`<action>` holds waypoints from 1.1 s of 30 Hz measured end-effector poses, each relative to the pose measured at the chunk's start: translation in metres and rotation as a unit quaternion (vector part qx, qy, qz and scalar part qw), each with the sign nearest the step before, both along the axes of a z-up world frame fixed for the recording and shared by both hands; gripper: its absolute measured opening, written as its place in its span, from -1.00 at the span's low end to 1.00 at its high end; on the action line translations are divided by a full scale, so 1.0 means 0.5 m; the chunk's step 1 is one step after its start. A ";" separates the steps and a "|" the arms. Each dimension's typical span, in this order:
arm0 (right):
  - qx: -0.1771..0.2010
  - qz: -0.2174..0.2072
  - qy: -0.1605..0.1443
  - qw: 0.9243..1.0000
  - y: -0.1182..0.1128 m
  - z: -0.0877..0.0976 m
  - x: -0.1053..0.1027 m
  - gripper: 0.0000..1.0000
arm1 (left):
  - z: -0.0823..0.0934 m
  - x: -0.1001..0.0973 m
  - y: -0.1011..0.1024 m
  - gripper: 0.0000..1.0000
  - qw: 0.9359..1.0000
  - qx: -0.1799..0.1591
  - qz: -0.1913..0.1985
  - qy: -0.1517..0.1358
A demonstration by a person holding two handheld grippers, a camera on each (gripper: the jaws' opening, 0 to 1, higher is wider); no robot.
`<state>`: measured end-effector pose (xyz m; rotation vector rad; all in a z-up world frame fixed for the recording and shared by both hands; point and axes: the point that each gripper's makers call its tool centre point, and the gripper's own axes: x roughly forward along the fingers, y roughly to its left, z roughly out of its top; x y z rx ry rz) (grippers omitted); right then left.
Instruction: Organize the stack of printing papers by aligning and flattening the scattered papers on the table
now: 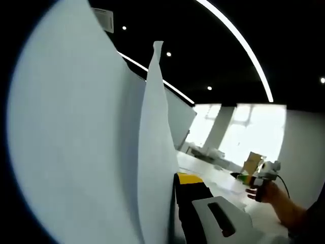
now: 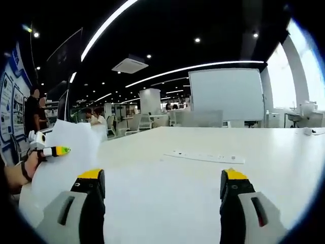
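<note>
White printing papers (image 1: 86, 152) stand upright and curved across the left gripper view, lifted off the table. My left gripper (image 1: 172, 179) is shut on their lower edge; its right yellow-tipped finger (image 1: 190, 179) presses against the sheets and the other finger is hidden behind them. In the right gripper view the same papers (image 2: 68, 168) hang at the far left, with the left gripper (image 2: 53, 151) and a hand at their edge. My right gripper (image 2: 161, 178) stands open over the white table (image 2: 167, 203), nothing between its fingers. It also appears as the right gripper (image 1: 261, 175), held in a hand.
A long white power strip (image 2: 205, 157) lies across the table's middle. A whiteboard (image 2: 227, 94) stands behind the far edge. A cardboard box (image 1: 252, 161) sits on the table. People (image 2: 34, 109) stand at the back left, beside chairs and desks.
</note>
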<state>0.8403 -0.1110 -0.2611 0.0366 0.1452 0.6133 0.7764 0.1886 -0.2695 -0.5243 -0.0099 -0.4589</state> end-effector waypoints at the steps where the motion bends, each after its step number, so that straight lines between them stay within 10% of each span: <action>1: 0.000 0.000 0.000 1.000 0.000 0.000 -0.001 0.78 | 0.000 0.000 0.001 -0.88 1.000 0.000 0.000 0.000; 33: -0.033 -0.008 0.018 0.999 0.004 -0.034 0.000 0.78 | 0.000 -0.001 0.000 -0.88 1.000 0.000 0.000 0.000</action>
